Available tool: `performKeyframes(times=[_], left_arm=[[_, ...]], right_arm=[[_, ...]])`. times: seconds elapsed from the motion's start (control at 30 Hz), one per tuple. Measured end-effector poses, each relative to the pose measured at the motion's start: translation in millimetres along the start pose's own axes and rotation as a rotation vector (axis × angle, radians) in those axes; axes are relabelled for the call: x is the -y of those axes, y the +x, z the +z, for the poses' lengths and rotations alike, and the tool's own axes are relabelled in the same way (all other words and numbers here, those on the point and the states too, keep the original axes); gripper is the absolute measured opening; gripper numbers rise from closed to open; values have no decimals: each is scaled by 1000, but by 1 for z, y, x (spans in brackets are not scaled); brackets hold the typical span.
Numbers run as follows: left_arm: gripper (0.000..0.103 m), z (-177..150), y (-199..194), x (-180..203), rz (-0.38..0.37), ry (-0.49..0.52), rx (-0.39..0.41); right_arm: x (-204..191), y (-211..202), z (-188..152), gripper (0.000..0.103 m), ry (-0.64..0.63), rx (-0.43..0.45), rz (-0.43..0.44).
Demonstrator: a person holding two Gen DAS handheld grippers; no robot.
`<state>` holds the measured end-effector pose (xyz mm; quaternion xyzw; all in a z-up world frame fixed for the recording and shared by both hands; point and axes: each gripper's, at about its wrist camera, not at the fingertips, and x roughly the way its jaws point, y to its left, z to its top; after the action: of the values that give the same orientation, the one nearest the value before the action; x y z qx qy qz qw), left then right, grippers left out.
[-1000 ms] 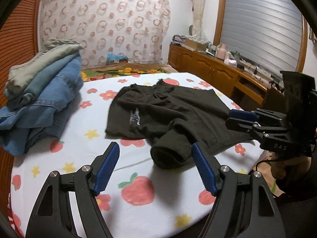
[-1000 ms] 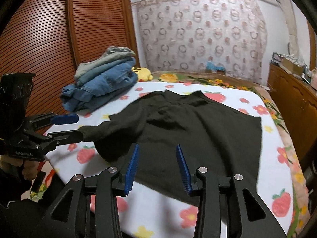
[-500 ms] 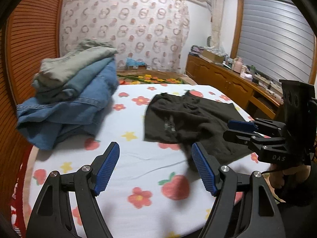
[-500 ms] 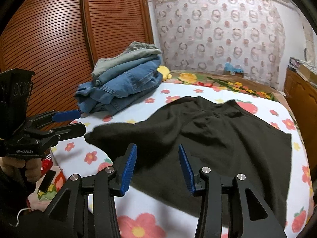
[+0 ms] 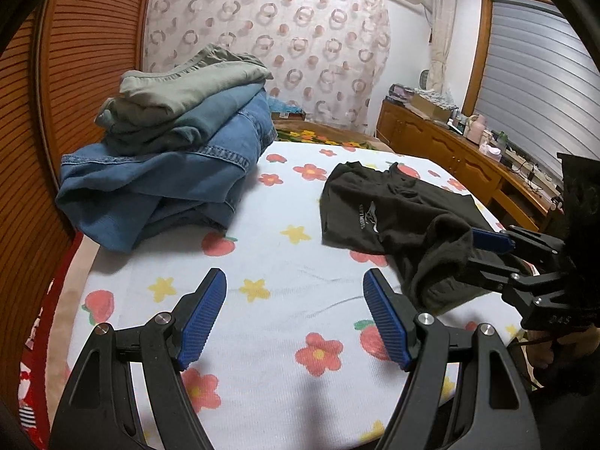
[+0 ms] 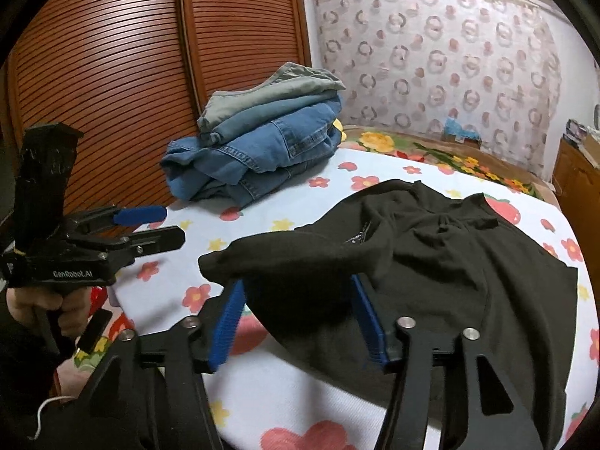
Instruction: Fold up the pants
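A black garment (image 5: pixel 393 217) (image 6: pixel 450 255) with a small grey logo lies spread on the floral bed sheet (image 5: pixel 285 262). One bunched sleeve of it reaches toward the bed's near edge. My right gripper (image 6: pixel 298 322) (image 5: pixel 478 251) has its jaws opening, with that sleeve lying between the blue pads. I cannot see the pads pressing on it. My left gripper (image 5: pixel 296 307) (image 6: pixel 170 225) is open over bare sheet, with nothing between its fingers, left of the sleeve. A pile of folded blue jeans and grey-green pants (image 5: pixel 168 172) (image 6: pixel 262 157) sits at the far left of the bed.
A slatted wooden wardrobe (image 6: pixel 131 75) stands close behind the pile. A wooden sideboard (image 5: pixel 450 153) with clutter runs along the right wall, and a patterned curtain (image 5: pixel 281 37) hangs at the back. A hand (image 6: pixel 33 300) holds the left gripper's handle.
The left gripper moved left, away from the black sleeve and toward the pile of pants. The right gripper's jaws widened, and the sleeve now lies between them.
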<state>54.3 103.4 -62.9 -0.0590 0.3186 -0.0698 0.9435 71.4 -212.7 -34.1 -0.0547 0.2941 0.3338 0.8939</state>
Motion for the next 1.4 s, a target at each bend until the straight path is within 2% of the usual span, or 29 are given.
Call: performKeyframes(times=[0.2, 0.47, 0.57, 0.67, 0.77, 0.8, 0.87, 0.9, 0.93, 1.17, 1.4], left_arm=[[76, -1, -1, 1, -8, 6, -4], [76, -3, -1, 2, -12, 8, -12], [76, -4, 0, 2, -16, 8, -15], [76, -6, 1, 1, -14, 5, -21], [76, -6, 1, 2, -14, 3, -24], [76, -7, 1, 2, -14, 2, -26], [76, -7, 3, 2, -14, 1, -29], [76, -7, 3, 3, -17, -1, -31], [76, -6, 5, 4, -20, -2, -34], [76, 0, 16, 33, -68, 55, -45], [76, 13, 24, 76, -136, 142, -43]], right_arm=[[-20, -3, 5, 64, -48, 24, -29], [-34, -6, 12, 64, -84, 53, -14], [-34, 6, 12, 64, -98, 31, -25], [-27, 25, 7, 64, -84, -39, -74], [-21, 26, 3, 64, -60, -41, -79], [-20, 26, 2, 62, -55, -43, -73], [-17, 25, 2, 33, -54, -44, -63], [-16, 25, 1, 26, -56, -46, -62], [-14, 24, 1, 14, -57, -48, -55], [7, -3, 1, 11, -16, 20, -56], [38, -32, 0, 11, 30, 78, -127]])
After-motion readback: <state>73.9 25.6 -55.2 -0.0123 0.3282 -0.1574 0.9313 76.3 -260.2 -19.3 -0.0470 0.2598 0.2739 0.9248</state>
